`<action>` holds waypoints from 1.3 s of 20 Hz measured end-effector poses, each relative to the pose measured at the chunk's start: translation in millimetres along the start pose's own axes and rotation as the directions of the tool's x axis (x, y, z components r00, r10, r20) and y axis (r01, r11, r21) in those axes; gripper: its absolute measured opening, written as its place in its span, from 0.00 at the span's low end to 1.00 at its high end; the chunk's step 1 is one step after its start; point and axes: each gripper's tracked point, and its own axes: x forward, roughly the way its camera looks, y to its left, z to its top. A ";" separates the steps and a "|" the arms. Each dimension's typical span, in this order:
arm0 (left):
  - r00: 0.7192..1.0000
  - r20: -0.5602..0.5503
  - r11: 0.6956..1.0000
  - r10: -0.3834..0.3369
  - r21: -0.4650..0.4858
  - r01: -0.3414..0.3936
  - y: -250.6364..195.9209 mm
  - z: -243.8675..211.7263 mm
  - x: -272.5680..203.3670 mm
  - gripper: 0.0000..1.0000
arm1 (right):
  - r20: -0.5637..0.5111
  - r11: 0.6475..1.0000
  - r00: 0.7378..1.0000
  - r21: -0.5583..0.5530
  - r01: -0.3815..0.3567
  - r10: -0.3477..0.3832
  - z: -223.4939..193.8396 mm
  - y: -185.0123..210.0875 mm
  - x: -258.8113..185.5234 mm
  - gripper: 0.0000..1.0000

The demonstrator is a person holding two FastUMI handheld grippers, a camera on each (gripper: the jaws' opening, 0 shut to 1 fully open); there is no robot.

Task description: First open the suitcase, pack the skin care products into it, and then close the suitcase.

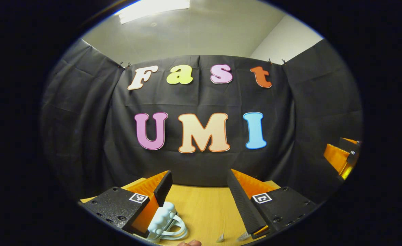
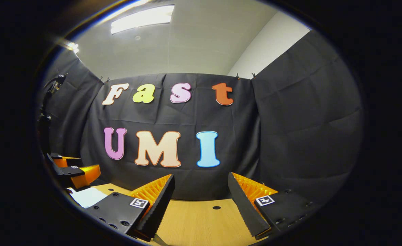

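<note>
Both tools are hovering level above the wooden table [image 2: 201, 218], facing the booth wall. The left gripper [image 1: 201, 191] is standing wide apart, gripping nothing; a pale bumpy-capped skin care item [image 1: 163, 218] is lying just beneath its left finger. The right gripper [image 2: 201, 194] is likewise spread and carrying nothing. The suitcase cannot be located, so judging progress: packing appears not yet begun.

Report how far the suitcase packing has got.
Nothing looks done. Both grippers, left gripper and right gripper, hover open and empty above the light wooden table; a pale bumpy plastic item lies by the left one. Opening, packing and closing remain.
</note>
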 end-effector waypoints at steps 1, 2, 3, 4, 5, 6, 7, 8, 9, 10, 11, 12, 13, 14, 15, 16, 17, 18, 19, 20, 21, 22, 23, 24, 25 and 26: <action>1.000 -0.009 1.000 0.022 0.019 -0.021 3.7 -4.8 0.2 0.95 | -0.004 1.000 1.000 0.011 -0.016 0.017 -4.4 1.4 2.4 0.97; 0.999 -0.017 0.999 0.038 0.037 -0.037 7.8 -10.0 0.3 0.95 | -0.008 0.999 0.999 0.024 -0.034 0.034 -7.5 3.7 5.6 0.98; 0.999 -0.026 0.997 0.047 0.054 -0.046 10.0 -15.1 1.4 0.93 | -0.012 0.998 0.999 0.033 -0.049 0.049 -11.5 6.2 8.1 0.98; 0.998 -0.041 0.997 0.054 0.066 -0.051 12.7 -23.0 2.5 0.93 | -0.018 0.998 0.998 0.032 -0.055 0.056 -15.5 8.9 12.3 0.97; 0.996 -0.066 0.997 0.056 0.065 -0.051 15.6 -34.2 5.4 0.94 | -0.028 0.998 0.998 0.023 -0.054 0.055 -19.1 9.1 16.2 0.97; 0.994 -0.095 0.998 0.047 0.052 -0.042 17.6 -48.5 8.6 0.95 | -0.030 0.999 0.998 0.014 -0.049 0.050 -20.1 10.6 19.0 0.98; 0.990 -0.134 0.999 0.034 0.035 -0.029 18.4 -62.2 12.4 0.96 | -0.024 0.999 0.999 0.006 -0.040 0.040 -19.3 13.6 21.8 0.98; 0.983 -0.183 1.000 0.024 0.017 -0.021 21.8 -80.0 16.2 0.96 | -0.021 1.000 1.000 -0.003 -0.021 0.021 -19.1 14.7 25.4 0.98; 0.970 -0.241 1.000 0.012 0.000 -0.012 24.7 -97.9 20.1 0.96 | -0.032 1.000 0.999 -0.008 -0.006 0.006 -24.0 17.1 26.2 0.94; 0.957 -0.289 1.000 0.006 -0.012 -0.010 29.7 -116.5 23.0 0.96 | -0.040 1.000 0.999 -0.009 -0.001 0.000 -27.8 22.9 26.9 0.97; 0.946 -0.325 1.000 0.002 -0.018 -0.008 34.7 -129.8 25.8 0.97 | -0.043 1.000 0.999 -0.012 0.008 -0.008 -27.9 27.7 28.1 0.98; 0.931 -0.365 1.000 0.000 -0.014 -0.006 39.0 -144.7 27.6 0.97 | -0.054 1.000 0.998 -0.021 0.018 -0.019 -32.0 31.2 30.6 0.97; 0.913 -0.407 1.000 -0.002 -0.006 0.000 42.1 -160.5 29.4 0.97 | -0.068 0.999 0.997 -0.029 0.021 -0.023 -35.3 34.8 31.8 0.99; 0.891 -0.455 1.000 -0.006 0.001 0.008 45.5 -177.2 28.2 0.97 | -0.073 0.999 0.997 -0.040 0.028 -0.031 -36.4 37.6 32.6 0.98; 0.867 -0.498 1.000 -0.015 0.004 0.020 46.5 -194.1 26.6 0.97 | -0.069 0.998 0.997 -0.051 0.036 -0.040 -34.6 38.6 33.8 0.98; 0.845 -0.534 1.000 -0.019 0.003 0.025 46.9 -209.4 25.9 0.97 | -0.067 0.997 0.997 -0.063 0.045 -0.049 -34.4 39.4 34.6 0.98; 0.822 -0.569 1.000 -0.026 -0.003 0.029 47.4 -222.9 26.3 0.94 | -0.071 0.996 0.996 -0.073 0.049 -0.055 -34.9 40.8 34.6 0.99; 0.797 -0.603 0.999 -0.034 -0.012 0.034 47.2 -236.0 24.4 0.96 | -0.076 0.995 0.995 -0.083 0.054 -0.060 -37.6 42.0 33.7 0.99; 0.774 -0.631 0.999 -0.043 -0.018 0.040 45.0 -247.7 23.0 0.96 | -0.081 0.994 0.995 -0.093 0.059 -0.066 -38.6 42.1 33.1 0.99; 0.755 -0.654 0.999 -0.046 -0.018 0.045 45.1 -257.1 21.6 0.96 | -0.085 0.993 0.994 -0.101 0.064 -0.072 -40.0 41.7 33.3 0.99; 0.736 -0.676 0.999 -0.048 -0.016 0.050 45.1 -265.4 22.1 0.97 | -0.092 0.992 0.993 -0.110 0.068 -0.078 -42.8 40.5 32.3 0.99; 0.719 -0.693 0.998 -0.050 -0.017 0.054 44.3 -275.0 22.3 0.97 | -0.101 0.990 0.991 -0.120 0.073 -0.086 -45.4 38.3 30.8 1.00; 0.702 -0.711 0.998 -0.054 -0.021 0.055 43.4 -282.7 22.3 0.96 | -0.107 0.989 0.990 -0.128 0.079 -0.093 -46.9 36.4 29.9 0.99; 0.678 -0.733 0.998 -0.061 -0.028 0.060 41.8 -291.8 21.3 0.96 | -0.113 0.987 0.988 -0.136 0.085 -0.101 -48.4 34.4 29.3 0.99; 0.653 -0.754 0.997 -0.076 -0.043 0.067 37.9 -299.5 19.3 0.96 | -0.118 0.985 0.987 -0.143 0.092 -0.109 -50.3 31.7 28.7 0.99; 0.625 -0.775 0.995 -0.093 -0.060 0.074 34.1 -309.2 18.1 0.96 | -0.121 0.984 0.986 -0.148 0.098 -0.116 -50.8 30.1 27.4 0.99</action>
